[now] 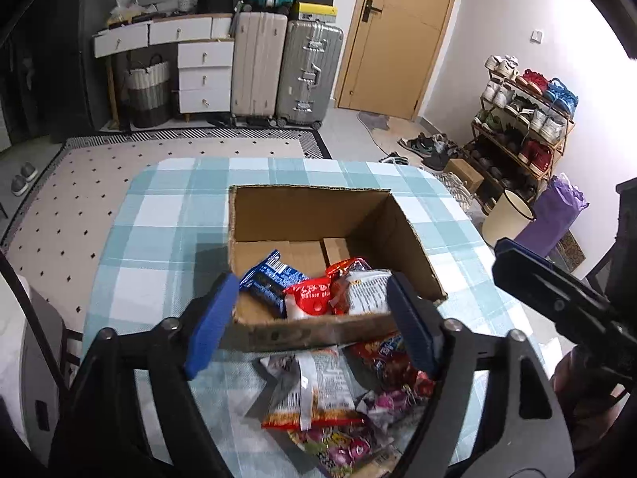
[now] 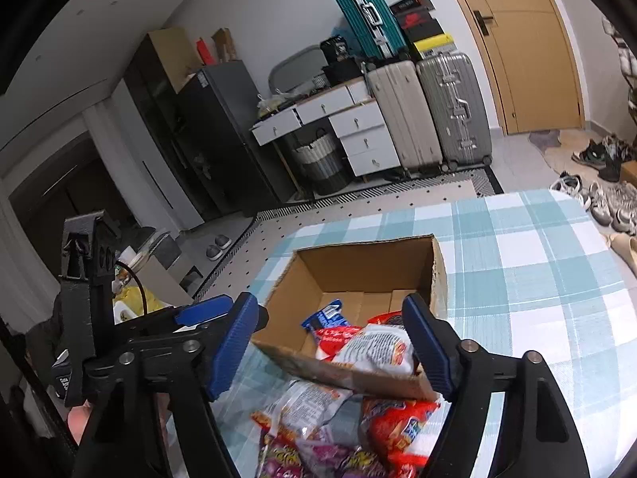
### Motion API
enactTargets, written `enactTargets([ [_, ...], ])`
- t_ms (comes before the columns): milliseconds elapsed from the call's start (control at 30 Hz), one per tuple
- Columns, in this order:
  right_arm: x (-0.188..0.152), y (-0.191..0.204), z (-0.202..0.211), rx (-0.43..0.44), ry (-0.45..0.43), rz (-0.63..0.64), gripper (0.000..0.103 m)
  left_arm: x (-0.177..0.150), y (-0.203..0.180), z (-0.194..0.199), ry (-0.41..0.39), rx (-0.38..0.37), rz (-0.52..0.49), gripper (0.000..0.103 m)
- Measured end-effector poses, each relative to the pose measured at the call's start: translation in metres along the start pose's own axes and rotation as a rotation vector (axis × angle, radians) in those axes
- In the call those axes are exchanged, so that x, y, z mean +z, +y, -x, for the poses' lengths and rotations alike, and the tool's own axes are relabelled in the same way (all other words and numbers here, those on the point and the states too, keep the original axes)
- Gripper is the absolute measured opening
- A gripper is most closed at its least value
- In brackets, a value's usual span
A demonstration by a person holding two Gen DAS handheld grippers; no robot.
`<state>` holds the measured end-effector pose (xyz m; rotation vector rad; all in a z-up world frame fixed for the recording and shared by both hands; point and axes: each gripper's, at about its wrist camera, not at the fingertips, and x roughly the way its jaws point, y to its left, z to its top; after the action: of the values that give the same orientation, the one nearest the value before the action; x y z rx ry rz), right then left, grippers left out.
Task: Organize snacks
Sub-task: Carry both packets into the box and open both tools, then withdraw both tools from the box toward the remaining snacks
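An open cardboard box [image 1: 302, 215] [image 2: 358, 263] stands on the table with the blue checked cloth [image 1: 159, 239] [image 2: 537, 259]. Inside its near end lie a blue packet [image 1: 270, 279] [image 2: 326, 314], a red packet [image 1: 306, 294] [image 2: 334, 336] and a white and red bag [image 1: 366, 290] [image 2: 378, 348]. Several loose snack bags [image 1: 318, 398] [image 2: 338, 430] are heaped on the cloth in front of the box. My left gripper [image 1: 312, 298] hovers open over the box's near edge, holding nothing. My right gripper [image 2: 330, 302] is open beside it, also holding nothing.
Beyond the table lie a dotted rug [image 1: 119, 167], white drawers [image 1: 205, 75], suitcases [image 1: 310, 71] and a wooden door [image 1: 398, 32]. A shoe rack [image 1: 525, 119], a cream bin [image 1: 509, 219] and a purple bag [image 1: 557, 215] stand right of the table. A chair [image 1: 43, 318] is at its left.
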<state>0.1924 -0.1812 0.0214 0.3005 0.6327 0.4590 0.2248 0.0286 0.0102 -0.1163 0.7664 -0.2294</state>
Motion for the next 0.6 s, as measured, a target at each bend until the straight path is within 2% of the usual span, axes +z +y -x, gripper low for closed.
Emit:
enactTargets([
  [300,-0.021,0.033,0.046,0.014,-0.037,0.049,0.085,-0.027,-0.014,0.064,-0.044,0.034,-0.025,0.083],
  [600,-0.052,0.064,0.09,0.026,-0.071,0.087,0.09,-0.068,-0.024,0.123,-0.069,0.064,-0.022,0.089],
])
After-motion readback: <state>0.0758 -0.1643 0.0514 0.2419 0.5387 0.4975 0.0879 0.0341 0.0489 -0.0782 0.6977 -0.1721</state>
